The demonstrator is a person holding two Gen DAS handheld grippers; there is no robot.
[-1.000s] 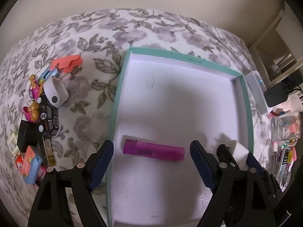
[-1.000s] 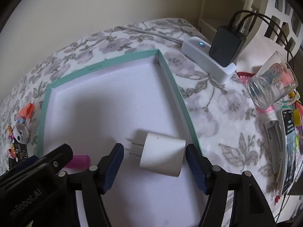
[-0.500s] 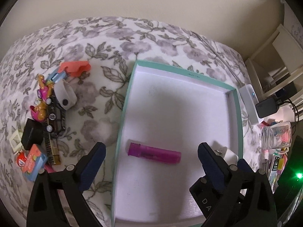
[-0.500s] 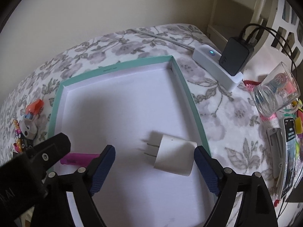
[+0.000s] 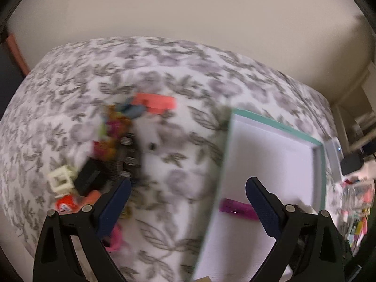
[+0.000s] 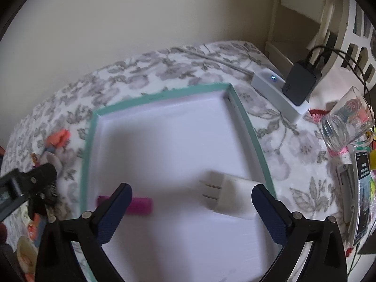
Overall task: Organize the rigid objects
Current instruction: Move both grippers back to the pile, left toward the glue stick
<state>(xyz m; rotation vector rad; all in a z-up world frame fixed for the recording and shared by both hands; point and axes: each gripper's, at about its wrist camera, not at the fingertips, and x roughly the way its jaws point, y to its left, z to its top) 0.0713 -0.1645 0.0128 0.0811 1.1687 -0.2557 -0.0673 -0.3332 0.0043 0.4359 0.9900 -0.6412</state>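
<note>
We find the left gripper (image 5: 188, 197) spread wide and empty, above the floral cloth (image 5: 178, 183). A blurred heap of small items (image 5: 112, 155) lies just beyond its left finger; the pink marker (image 5: 237, 208) lies against its right finger, inside the teal-rimmed tray (image 5: 277, 127). The right gripper (image 6: 191, 202) has its jaws opening, gripping nothing. The marker shows behind its left finger. The white plug adapter (image 6: 232, 195) rests on the tray floor between the fingers, nearer the right one.
</note>
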